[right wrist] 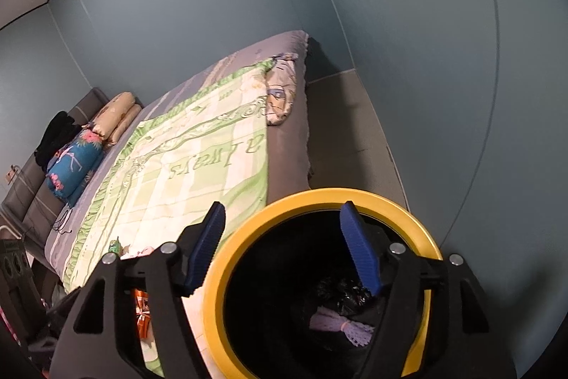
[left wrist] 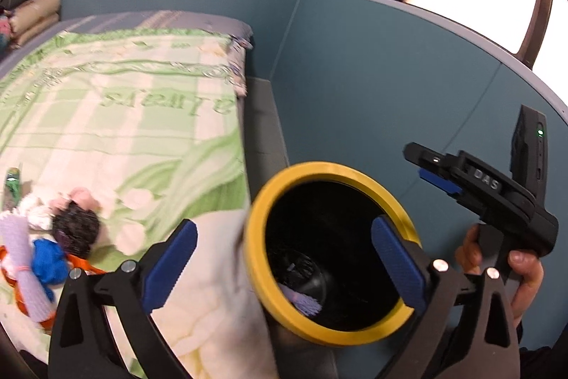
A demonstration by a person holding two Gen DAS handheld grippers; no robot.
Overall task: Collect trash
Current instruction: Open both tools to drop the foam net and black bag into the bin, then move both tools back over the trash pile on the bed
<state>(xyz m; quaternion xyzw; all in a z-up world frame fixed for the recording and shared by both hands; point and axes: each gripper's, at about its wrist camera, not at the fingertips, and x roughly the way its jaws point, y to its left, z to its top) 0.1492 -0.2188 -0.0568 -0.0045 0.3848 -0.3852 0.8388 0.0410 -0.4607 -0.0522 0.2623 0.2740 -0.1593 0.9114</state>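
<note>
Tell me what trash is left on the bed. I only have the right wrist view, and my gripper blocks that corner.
Observer: The left wrist view shows a pile on the blanket: a purple bundle, a blue wad and a dark wad, near a green can.
Operator: Is the left gripper carrying anything?
Observer: No. The left gripper is open and empty, one finger over the mouth of the yellow-rimmed bin.

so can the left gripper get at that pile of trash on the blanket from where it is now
Probably yes. The left gripper is open and empty over the bin, and the trash pile lies uncovered on the blanket to its left, nothing between. It would have to swing left first.
</note>
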